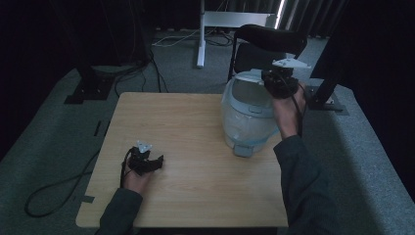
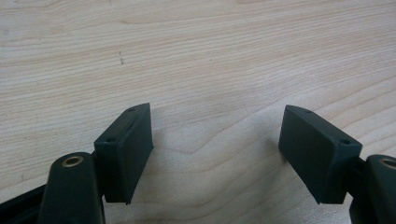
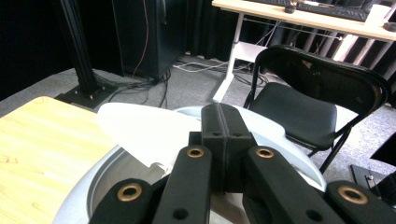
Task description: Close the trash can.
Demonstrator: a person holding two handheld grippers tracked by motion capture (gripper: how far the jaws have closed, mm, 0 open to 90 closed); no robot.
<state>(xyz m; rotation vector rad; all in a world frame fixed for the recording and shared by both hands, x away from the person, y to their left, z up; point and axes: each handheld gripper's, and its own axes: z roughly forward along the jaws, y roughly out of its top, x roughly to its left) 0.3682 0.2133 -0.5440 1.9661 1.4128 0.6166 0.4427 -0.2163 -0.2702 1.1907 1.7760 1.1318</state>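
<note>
Right gripper clenched empty over pale blue plastic rice cooker
Left gripper released, well left of cooker, on light wooden table

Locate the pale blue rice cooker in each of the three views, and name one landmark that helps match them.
High view: rice cooker at the table's far right, under the right hand-held gripper.
Left gripper view: not in it.
Right gripper view: its white rim lies bottom centre, behind the shut jaws.
Shared landmark: the wooden table.

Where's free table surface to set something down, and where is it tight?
Free: the table from its far-left corner across the middle, between the left gripper and the rice cooker; also the near edge. Tight: far-right corner, where the right gripper sits over the cooker.
</note>
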